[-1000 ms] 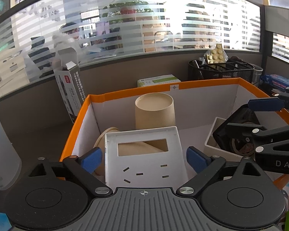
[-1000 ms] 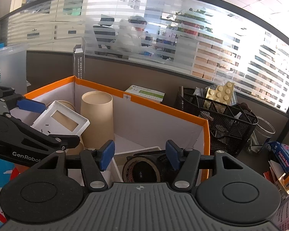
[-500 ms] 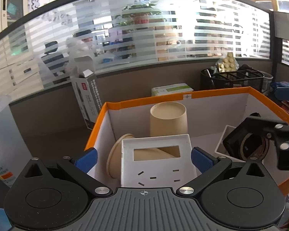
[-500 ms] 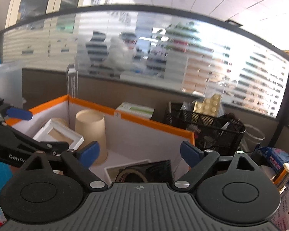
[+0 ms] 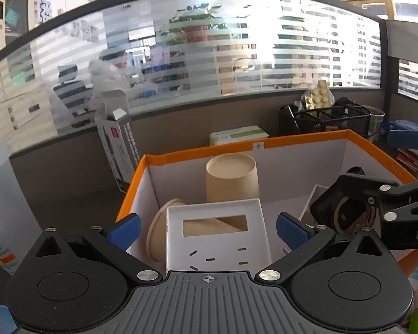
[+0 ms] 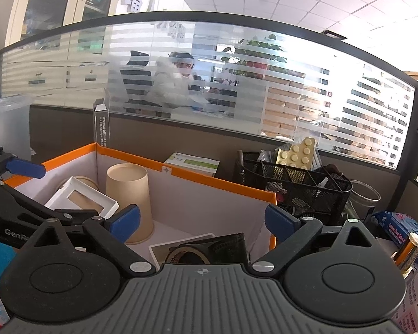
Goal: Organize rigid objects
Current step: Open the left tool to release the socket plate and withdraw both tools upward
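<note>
An orange-rimmed white box [image 5: 292, 140] [image 6: 217, 179] holds an upturned beige paper cup [image 5: 231, 178] [image 6: 129, 192], a white plastic frame [image 5: 217, 239] [image 6: 80, 199] leaning on a second cup lying on its side [image 5: 157, 231], and a black tape dispenser with a brown roll [image 5: 345, 214] [image 6: 209, 250]. My left gripper [image 5: 207, 229] is open and empty just behind the white frame. My right gripper [image 6: 202, 221] is open and empty above the tape dispenser.
A black mesh organiser [image 6: 292, 192] [image 5: 326, 119] with a yellow brick plate stands behind the box at the right. A green-white carton [image 6: 192, 164], an upright open carton [image 5: 117, 142], a plastic Starbucks cup [image 6: 2, 130] and a gold cylinder [image 6: 409, 250] surround the box.
Both grippers opened wide and drew back and up from the box. The white frame and the tape dispenser stay in the box, released.
</note>
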Demonstrator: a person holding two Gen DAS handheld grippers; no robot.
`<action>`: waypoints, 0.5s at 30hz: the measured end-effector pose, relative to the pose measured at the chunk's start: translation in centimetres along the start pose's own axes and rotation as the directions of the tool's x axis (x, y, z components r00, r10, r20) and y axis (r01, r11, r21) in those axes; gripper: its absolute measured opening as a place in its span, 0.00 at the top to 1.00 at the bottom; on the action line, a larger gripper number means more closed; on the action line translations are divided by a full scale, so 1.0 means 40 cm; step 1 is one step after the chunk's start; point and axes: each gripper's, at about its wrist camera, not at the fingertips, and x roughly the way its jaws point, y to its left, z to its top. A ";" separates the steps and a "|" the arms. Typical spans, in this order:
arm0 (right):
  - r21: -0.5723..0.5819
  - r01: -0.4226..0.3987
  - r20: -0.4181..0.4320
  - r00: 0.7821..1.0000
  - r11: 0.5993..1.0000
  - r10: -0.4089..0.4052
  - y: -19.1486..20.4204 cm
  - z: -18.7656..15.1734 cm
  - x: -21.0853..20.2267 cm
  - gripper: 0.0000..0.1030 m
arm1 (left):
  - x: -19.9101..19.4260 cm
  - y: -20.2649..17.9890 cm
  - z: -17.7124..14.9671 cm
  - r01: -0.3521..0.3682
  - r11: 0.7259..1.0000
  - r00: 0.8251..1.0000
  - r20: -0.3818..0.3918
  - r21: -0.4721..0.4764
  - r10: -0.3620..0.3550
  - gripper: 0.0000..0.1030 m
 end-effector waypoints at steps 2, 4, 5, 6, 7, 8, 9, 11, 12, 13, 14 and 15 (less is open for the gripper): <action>0.003 0.002 0.006 1.000 1.000 -0.002 -0.001 0.000 0.000 0.06 | -0.011 -0.001 0.005 -0.010 1.000 1.000 0.011 0.005 0.010 0.00; 0.009 0.003 0.016 1.000 1.000 -0.003 -0.002 0.000 -0.004 0.05 | -0.024 0.001 0.009 -0.014 1.000 1.000 0.020 0.004 0.014 0.00; 0.010 0.006 0.022 1.000 1.000 -0.006 -0.003 0.001 -0.006 0.05 | -0.029 0.003 0.012 -0.013 1.000 1.000 0.026 0.002 0.013 0.00; 0.012 0.008 0.029 1.000 1.000 -0.009 -0.003 0.002 -0.009 0.05 | -0.034 0.005 0.014 -0.012 1.000 0.999 0.031 -0.001 0.012 0.00; 0.013 0.009 0.035 0.999 1.000 -0.009 -0.003 0.003 -0.013 0.05 | -0.038 0.007 0.015 -0.013 1.000 0.999 0.035 -0.004 0.013 0.00; 0.016 0.009 0.044 0.999 1.000 -0.010 -0.004 0.005 -0.018 0.05 | -0.042 0.008 0.017 -0.015 1.000 0.999 0.037 -0.005 0.015 0.00; 0.019 0.010 0.053 0.999 1.000 -0.011 -0.005 0.007 -0.023 0.05 | -0.046 0.008 0.018 -0.018 1.000 0.999 0.038 -0.005 0.018 0.00; 0.026 0.009 0.062 0.998 1.000 -0.011 -0.005 0.011 -0.032 0.05 | -0.056 0.009 0.020 -0.021 1.000 0.999 0.045 -0.006 0.021 0.00; 0.030 0.008 0.069 0.998 1.000 -0.010 -0.006 0.013 -0.038 0.04 | -0.061 0.009 0.020 -0.022 1.000 0.999 0.046 -0.009 0.023 0.00; 0.032 0.008 0.075 0.997 0.999 -0.011 -0.005 0.014 -0.044 0.04 | -0.066 0.010 0.020 -0.022 1.000 0.999 0.047 -0.011 0.023 0.00; 0.034 0.009 0.079 0.997 0.999 -0.012 -0.004 0.015 -0.048 0.04 | -0.070 0.010 0.019 -0.022 1.000 0.999 0.048 -0.012 0.022 0.00; 0.036 0.010 0.084 0.996 0.999 -0.013 -0.003 0.015 -0.054 0.03 | -0.076 0.010 0.018 -0.024 1.000 0.998 0.050 -0.013 0.024 0.00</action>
